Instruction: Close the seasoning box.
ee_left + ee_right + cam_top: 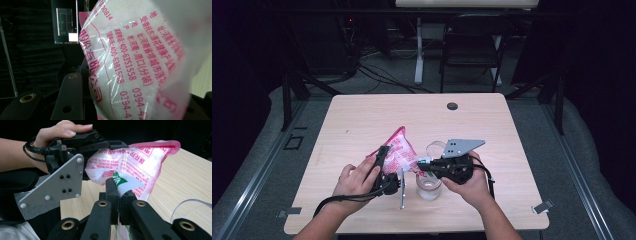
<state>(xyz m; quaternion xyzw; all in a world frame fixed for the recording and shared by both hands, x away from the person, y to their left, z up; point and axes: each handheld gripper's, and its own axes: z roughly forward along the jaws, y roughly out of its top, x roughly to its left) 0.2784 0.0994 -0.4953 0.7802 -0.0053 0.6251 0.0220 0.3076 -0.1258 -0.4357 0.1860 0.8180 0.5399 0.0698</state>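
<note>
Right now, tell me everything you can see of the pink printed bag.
The pink printed bag is a clear plastic pouch with pink edges and pink Chinese text and phone numbers, holding white granules. It hangs tilted above the table, over a glass jar. The left claw clamps its side; the right claw is shut on its white and green corner.

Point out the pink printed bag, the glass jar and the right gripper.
pink printed bag (398, 145): high view, its upper printed face.
glass jar (429, 189): high view, its side wall.
right gripper (119, 192): right gripper view, between its fingertips.
</note>
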